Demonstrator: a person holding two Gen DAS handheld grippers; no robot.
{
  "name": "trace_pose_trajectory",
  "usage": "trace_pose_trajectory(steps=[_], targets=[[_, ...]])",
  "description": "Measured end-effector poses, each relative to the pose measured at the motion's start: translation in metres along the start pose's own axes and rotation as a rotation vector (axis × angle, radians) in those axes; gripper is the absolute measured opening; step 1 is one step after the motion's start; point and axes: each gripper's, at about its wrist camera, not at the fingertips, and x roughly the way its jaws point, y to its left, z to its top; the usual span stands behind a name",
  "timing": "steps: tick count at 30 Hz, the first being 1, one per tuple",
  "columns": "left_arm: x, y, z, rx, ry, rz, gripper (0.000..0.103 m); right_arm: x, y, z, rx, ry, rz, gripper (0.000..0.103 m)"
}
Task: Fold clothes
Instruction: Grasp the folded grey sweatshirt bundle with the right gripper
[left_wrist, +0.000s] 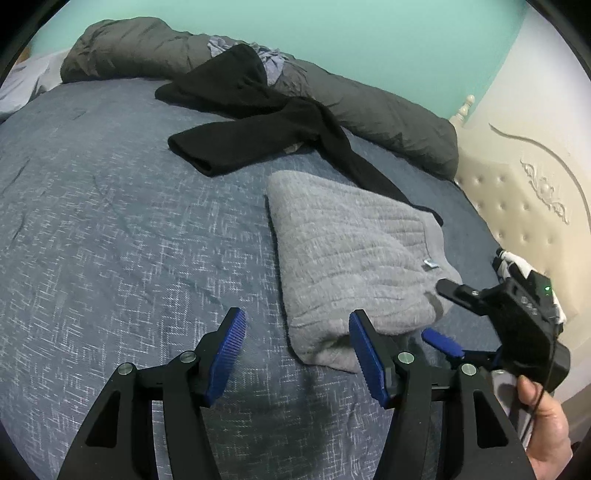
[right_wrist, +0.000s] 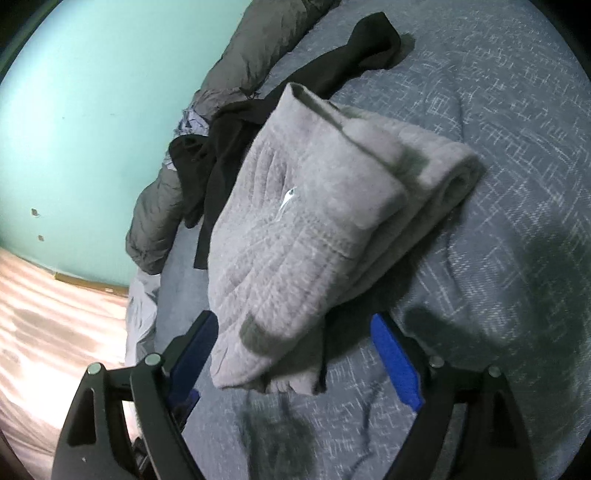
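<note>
A grey knitted garment (left_wrist: 351, 258) lies folded into a thick bundle on the blue-grey bedspread (left_wrist: 110, 240). Behind it sprawls an unfolded black garment (left_wrist: 258, 122). My left gripper (left_wrist: 299, 350) is open just before the bundle's near left corner, its right pad (left_wrist: 369, 358) against the cloth's edge. At the bundle's right end my right gripper (left_wrist: 434, 310) is held by a hand (left_wrist: 543, 424). In the right wrist view the grey bundle (right_wrist: 314, 206) has its near end lying between the wide-open fingers of my right gripper (right_wrist: 295, 354), unclamped. The black garment (right_wrist: 229, 147) lies beyond.
A dark grey rolled duvet (left_wrist: 388, 114) runs along the teal wall (left_wrist: 369, 37). A cream tufted headboard (left_wrist: 517, 192) stands at the right. A pale pillow (left_wrist: 29, 77) sits far left. The bed edge and wooden floor (right_wrist: 55, 314) show left in the right wrist view.
</note>
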Motion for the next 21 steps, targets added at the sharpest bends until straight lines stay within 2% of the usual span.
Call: trace_pose_trajectory(steps=[15, 21], targets=[[-0.012, 0.023, 0.006, -0.064, -0.026, -0.008, 0.063, 0.046, 0.002, 0.005, 0.083, -0.047, -0.016, 0.086], [-0.015, 0.031, 0.008, -0.091, -0.032, -0.012, 0.063, 0.049, 0.001, 0.011, 0.067, -0.063, 0.011, 0.085]])
